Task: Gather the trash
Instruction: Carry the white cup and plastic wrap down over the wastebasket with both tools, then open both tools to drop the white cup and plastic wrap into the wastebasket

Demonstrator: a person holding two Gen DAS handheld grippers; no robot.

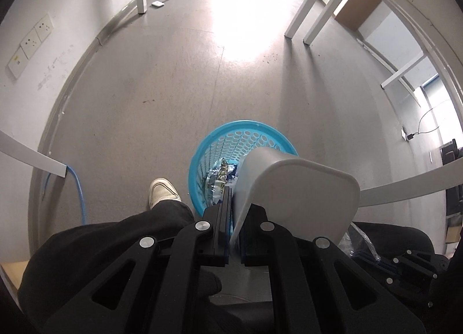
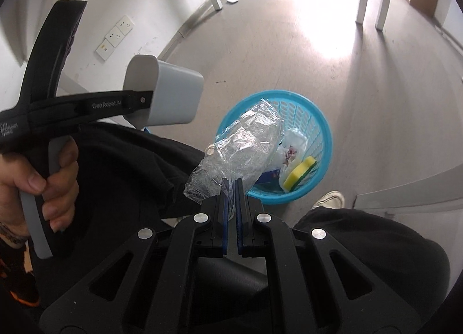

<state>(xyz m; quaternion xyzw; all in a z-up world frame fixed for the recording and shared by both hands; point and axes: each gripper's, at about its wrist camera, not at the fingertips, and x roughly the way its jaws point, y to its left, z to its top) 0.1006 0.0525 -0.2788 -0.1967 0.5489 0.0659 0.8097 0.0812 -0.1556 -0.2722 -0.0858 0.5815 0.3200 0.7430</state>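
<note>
So I'm at the dumping step. My right gripper [image 2: 231,182] is pinched down narrow on a crumpled clear plastic wrap [image 2: 241,146], which sticks out toward 12 o'clock and hangs right over the near rim of the blue basket [image 2: 324,157] on the floor. My left gripper [image 1: 231,198] is clamped on the wall of a small grey bin [image 1: 295,189], tipped with its mouth facing away from me, also above the basket, out at my 10 o'clock from the right wrist view. Down in the basket I see a yellow sponge [image 2: 299,170], a white bag [image 2: 292,143] and some foil wrappers [image 1: 218,176]. Next I reckon the right gripper needs to ease open so the wrap drops in. It's light and clingy, so it might stick to the pads.
</note>
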